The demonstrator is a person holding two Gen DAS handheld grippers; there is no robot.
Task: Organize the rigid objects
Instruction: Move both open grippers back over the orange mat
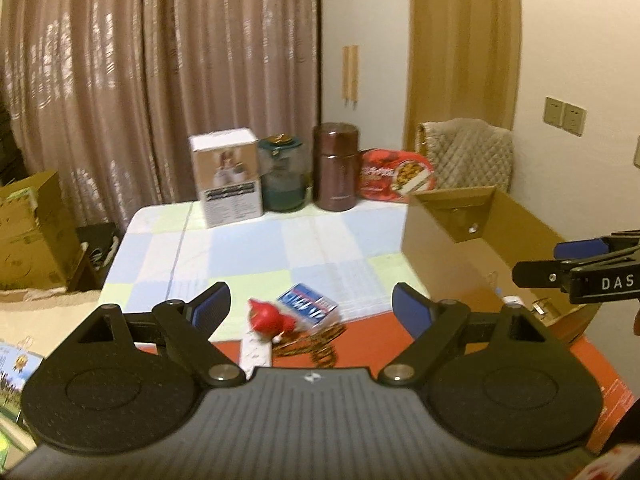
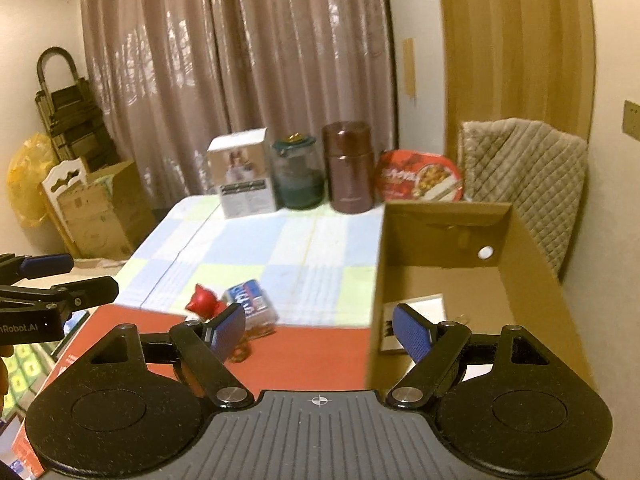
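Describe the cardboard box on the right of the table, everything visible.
The cardboard box is plain brown corrugated card, open-topped, standing upright on the right side of the table with its near end over the red sheet. Its far inner wall shows a small round white spot. Inside lies a flat white-and-black item; in the left wrist view other small bits show but are too blurred to name. A quilted chair back stands behind it. Neither gripper touches it.
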